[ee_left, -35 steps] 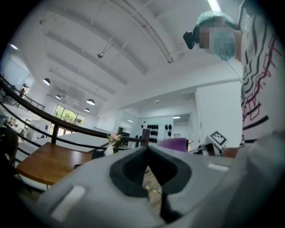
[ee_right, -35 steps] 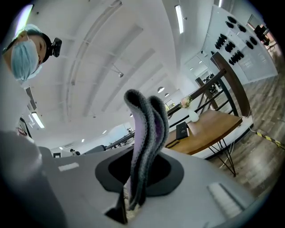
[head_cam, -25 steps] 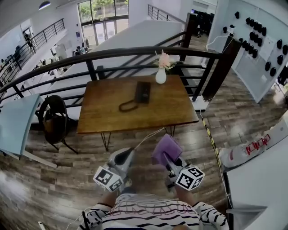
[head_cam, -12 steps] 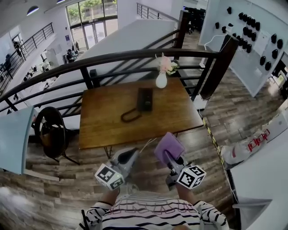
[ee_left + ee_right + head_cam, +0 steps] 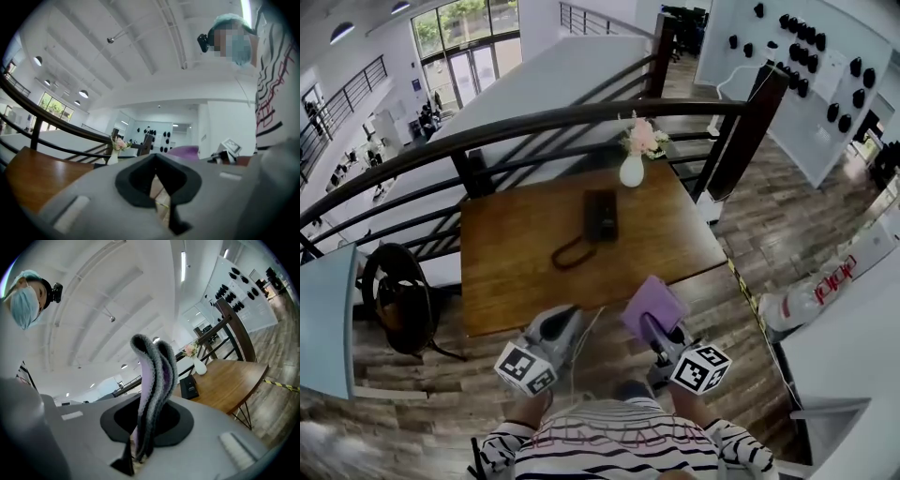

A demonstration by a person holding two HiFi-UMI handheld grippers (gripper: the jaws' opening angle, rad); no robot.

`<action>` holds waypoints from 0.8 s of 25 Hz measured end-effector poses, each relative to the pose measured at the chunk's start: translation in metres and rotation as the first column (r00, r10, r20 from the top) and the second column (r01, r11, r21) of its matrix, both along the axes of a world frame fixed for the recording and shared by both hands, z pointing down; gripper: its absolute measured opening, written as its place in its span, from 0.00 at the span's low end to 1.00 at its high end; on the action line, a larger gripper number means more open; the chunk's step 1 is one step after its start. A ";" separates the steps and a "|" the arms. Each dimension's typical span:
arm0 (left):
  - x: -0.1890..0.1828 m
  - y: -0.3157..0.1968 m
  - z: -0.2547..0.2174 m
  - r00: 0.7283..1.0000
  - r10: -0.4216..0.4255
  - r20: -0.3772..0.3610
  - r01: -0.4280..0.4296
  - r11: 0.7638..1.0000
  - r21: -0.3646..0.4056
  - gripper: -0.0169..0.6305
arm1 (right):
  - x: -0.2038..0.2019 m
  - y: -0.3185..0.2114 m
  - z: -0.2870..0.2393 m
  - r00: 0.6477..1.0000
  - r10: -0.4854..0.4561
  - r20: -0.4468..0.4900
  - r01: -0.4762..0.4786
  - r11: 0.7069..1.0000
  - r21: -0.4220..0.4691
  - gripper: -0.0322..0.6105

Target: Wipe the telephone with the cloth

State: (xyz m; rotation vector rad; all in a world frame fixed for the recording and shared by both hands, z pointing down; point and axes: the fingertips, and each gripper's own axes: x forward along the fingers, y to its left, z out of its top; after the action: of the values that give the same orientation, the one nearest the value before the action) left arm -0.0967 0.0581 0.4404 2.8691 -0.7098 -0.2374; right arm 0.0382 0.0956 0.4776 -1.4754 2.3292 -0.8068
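Wooden table [image 5: 506,272]: the telephone [image 5: 601,215] lies at its middle, the vase [image 5: 632,171] at its far edge. Short of the table, your right gripper [image 5: 651,328] clamps the cloth [image 5: 652,300]; your left gripper [image 5: 563,321] is closed and empty. Risk: a sweeping stroke could snag the cord [image 5: 567,253] or topple the vase.

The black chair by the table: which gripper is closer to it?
Left. The left gripper is right of the chair; the right gripper, holding the cloth, is farther right still.

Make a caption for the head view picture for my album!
A person stands before a wooden table with a telephone, the right gripper holding a purple cloth, the left gripper empty.
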 end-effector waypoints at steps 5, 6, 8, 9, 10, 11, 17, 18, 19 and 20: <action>0.008 -0.039 0.002 1.000 -0.027 -0.003 0.027 1.000 -0.012 0.03 | 0.021 -0.039 -0.001 1.000 0.011 -0.003 -0.011 1.000 -0.011 0.13; 0.010 -0.047 0.002 0.999 -0.035 -0.003 0.035 0.999 -0.014 0.03 | 0.025 -0.048 0.001 1.000 0.008 -0.003 -0.008 1.000 -0.013 0.13; 0.016 -0.061 0.001 0.999 -0.052 -0.003 0.052 0.999 -0.012 0.03 | 0.033 -0.068 0.003 1.000 -0.010 -0.001 0.010 1.000 -0.016 0.13; 0.020 -0.068 0.000 0.998 -0.059 0.002 0.059 0.998 -0.008 0.03 | 0.037 -0.078 0.003 1.000 -0.023 0.000 0.023 1.000 -0.013 0.13; 0.025 -0.075 0.000 0.998 -0.067 0.008 0.067 0.998 -0.005 0.03 | 0.041 -0.088 0.002 0.999 -0.038 0.001 0.038 0.999 -0.008 0.13; 0.031 -0.082 -0.001 0.997 -0.078 0.013 0.078 0.997 -0.003 0.03 | 0.046 -0.097 0.002 0.999 -0.051 0.001 0.051 0.999 -0.004 0.13; 0.070 -0.121 -0.003 0.992 -0.125 0.012 0.126 0.992 -0.001 0.03 | 0.077 -0.142 0.003 0.993 -0.121 0.010 0.121 0.993 0.003 0.13; 0.078 -0.126 -0.002 0.992 -0.128 0.012 0.128 0.992 0.000 0.03 | 0.083 -0.148 0.003 0.992 -0.129 0.009 0.129 0.992 0.002 0.13; 0.085 -0.130 0.000 0.991 -0.133 0.012 0.133 0.991 0.000 0.03 | 0.090 -0.154 0.005 0.991 -0.135 0.010 0.135 0.991 0.000 0.13; 0.091 -0.135 0.002 0.990 -0.141 0.013 0.141 0.990 -0.003 0.03 | 0.096 -0.160 0.007 0.990 -0.142 0.011 0.142 0.990 -0.002 0.13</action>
State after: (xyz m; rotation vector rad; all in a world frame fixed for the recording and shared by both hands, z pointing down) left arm -0.0059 -0.0767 0.4420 2.8218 -0.9156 -0.2366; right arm 0.1342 -0.0644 0.4849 -1.3148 2.4482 -0.8518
